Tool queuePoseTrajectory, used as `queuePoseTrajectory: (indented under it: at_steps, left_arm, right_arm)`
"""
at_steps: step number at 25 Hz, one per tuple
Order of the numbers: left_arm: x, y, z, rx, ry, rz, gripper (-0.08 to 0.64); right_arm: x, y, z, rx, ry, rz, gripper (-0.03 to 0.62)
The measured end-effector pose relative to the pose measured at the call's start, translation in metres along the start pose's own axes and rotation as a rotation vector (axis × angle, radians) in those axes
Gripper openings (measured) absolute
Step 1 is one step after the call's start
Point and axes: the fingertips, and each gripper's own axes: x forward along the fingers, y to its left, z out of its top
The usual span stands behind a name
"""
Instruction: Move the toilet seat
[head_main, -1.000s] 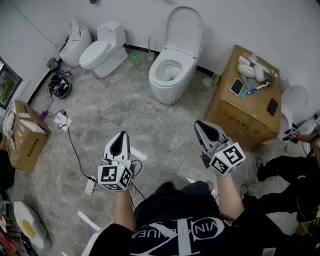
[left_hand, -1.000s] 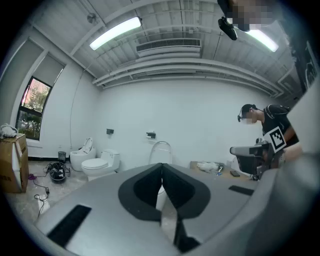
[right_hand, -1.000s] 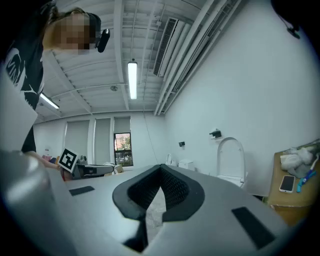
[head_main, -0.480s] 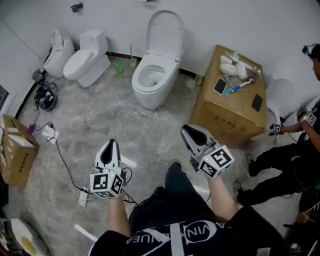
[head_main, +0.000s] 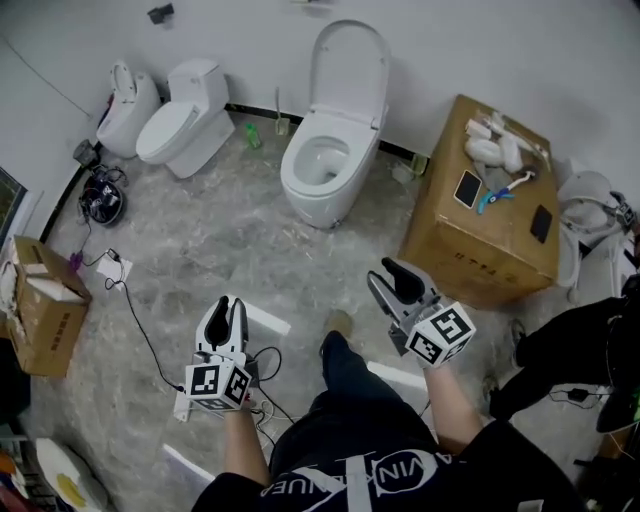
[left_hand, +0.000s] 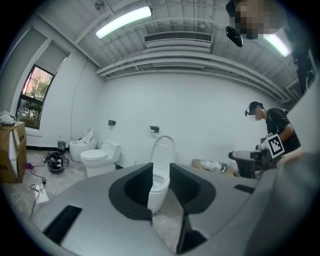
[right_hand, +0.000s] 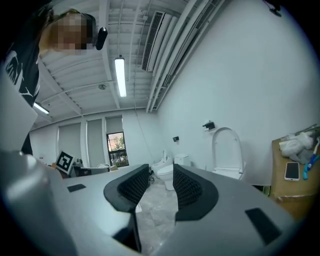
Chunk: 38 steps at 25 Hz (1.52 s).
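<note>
A white toilet (head_main: 322, 172) stands against the far wall, its seat and lid (head_main: 349, 62) raised upright against the wall. Both grippers hang over the marble floor, well short of it. My left gripper (head_main: 226, 308) points toward the toilet, which shows through the gap of its jaws in the left gripper view (left_hand: 159, 176). Its jaws have just been opening and hold nothing. My right gripper (head_main: 394, 276) is open too, its jaws just opened, nothing between them. In the right gripper view the raised lid (right_hand: 226, 148) appears off to the right of the jaws.
A second toilet (head_main: 186, 112) and a smaller fixture (head_main: 127, 96) stand at the far left. A cardboard box (head_main: 478, 232) with a phone and small items is right of the toilet. Cables (head_main: 130, 290), another box (head_main: 40, 312), white strips (head_main: 266, 318) lie on the floor. A person (head_main: 585, 345) is at the right.
Both grippers' jaws have gone from shut to parted. Both hands have come lower and nearer my body, and the view has shifted slightly.
</note>
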Motion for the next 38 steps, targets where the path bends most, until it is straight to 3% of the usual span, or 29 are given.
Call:
queuePoseTrajectory:
  at_steps: [4,8,15,26,33,38]
  left_arm:
    - [0.047,0.014,-0.005,-0.031,0.024,-0.023,0.111]
    - [0.108,0.019,-0.006,0.017,0.065,-0.067,0.130]
    - [0.203,0.045,0.013,0.033,0.086,-0.114,0.132]
    - [0.287,0.073,0.013,0.012,0.112,-0.133,0.132]
    - [0.344,0.094,-0.004,0.003,0.177,-0.223,0.132]
    - [0.417,0.107,-0.019,-0.001,0.220,-0.329,0.136]
  right_arm:
    - [0.034,-0.020,-0.019,0.017,0.068,0.002,0.175]
    - [0.069,-0.054,-0.025,0.054,0.080,-0.018,0.181]
    - [0.132,-0.115,-0.027,0.111,0.092,-0.047,0.184]
    - [0.193,-0.160,-0.031,0.112,0.129,-0.046,0.192]
    - [0.227,-0.179,-0.044,0.138,0.154,-0.113,0.193]
    - [0.257,-0.210,-0.058,0.171,0.170,-0.229,0.193]
